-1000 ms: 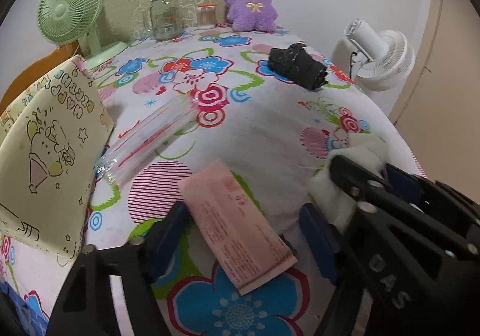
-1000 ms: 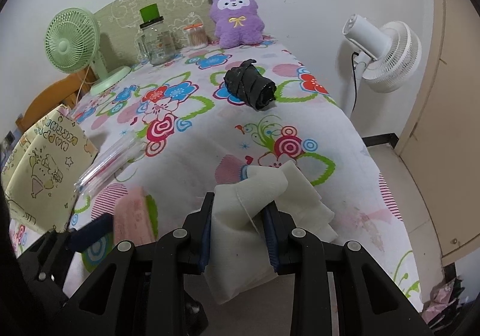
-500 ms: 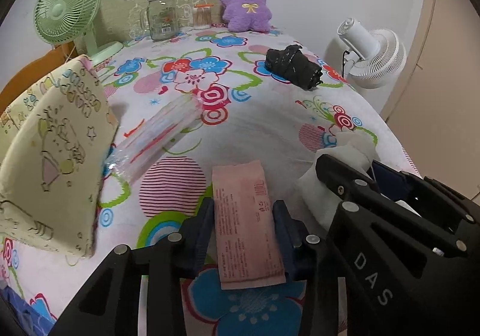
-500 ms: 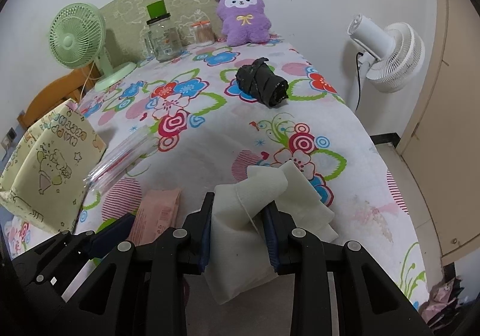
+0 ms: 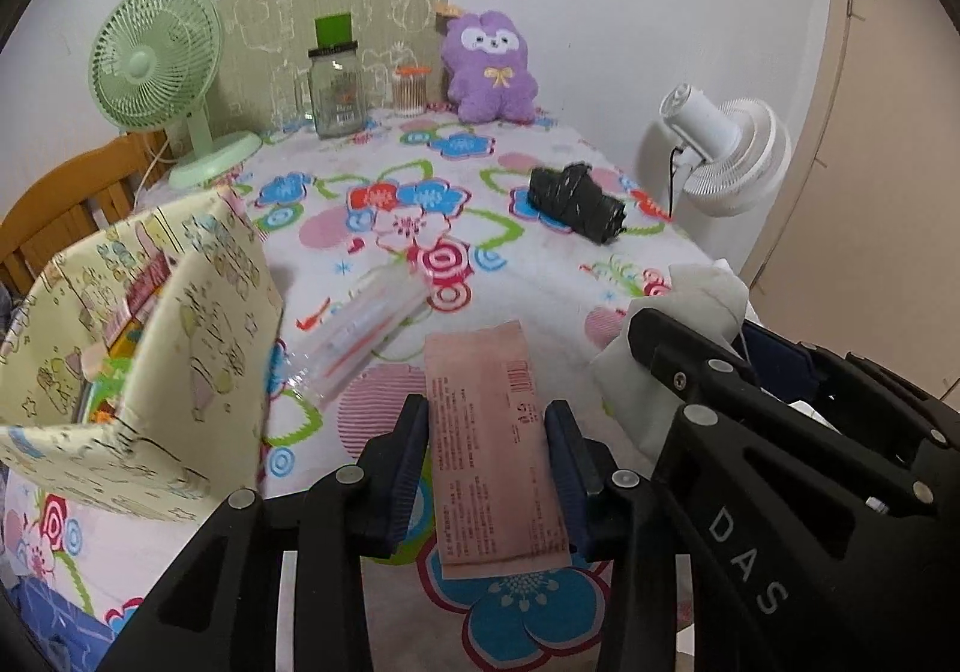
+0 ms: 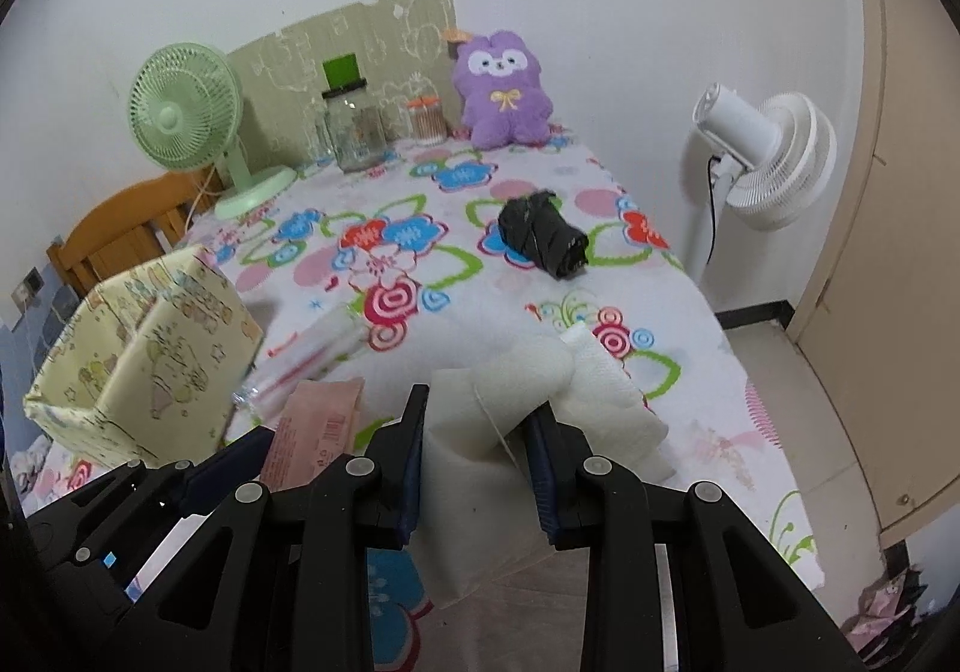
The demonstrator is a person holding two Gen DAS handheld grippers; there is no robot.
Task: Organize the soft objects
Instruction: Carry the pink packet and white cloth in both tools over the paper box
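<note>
- Gripping a white folded cloth (image 6: 480, 402), right gripper (image 6: 478, 420) fingers pinch it from both sides; cloth hangs over near edge of the table (image 6: 528, 306), floral tablecloth.
- More white cloth (image 6: 612, 402) lies just right of the fingers, touching the held piece.
- Left gripper (image 5: 487, 432) fingers closed on a pink flat packet (image 5: 489, 432), pads touching both long edges; packet lies flat on the table, near end past the fingers.
- Right gripper body seen in left view, just right of the packet, white cloth (image 5: 678, 324) in it.
- Clear plastic sleeve (image 5: 360, 330) with red lines lies on the table just left of the packet's far end.
- Yellow cartoon-print fabric bin (image 5: 180, 360) at left table edge, open top, colourful items inside, cannot tell what.
- Black rolled bundle (image 6: 540, 240) lies mid-right on the table, well apart from both grippers.
- Far end: purple plush (image 6: 504, 90) upright against wall, glass jar (image 6: 354, 132) with green top, small jar of swabs (image 6: 426, 123), green desk fan (image 6: 186, 120).
- White standing fan (image 6: 768, 156) on floor beside the table's right side.
- Wooden chair (image 6: 120, 228) behind the bin.
</note>
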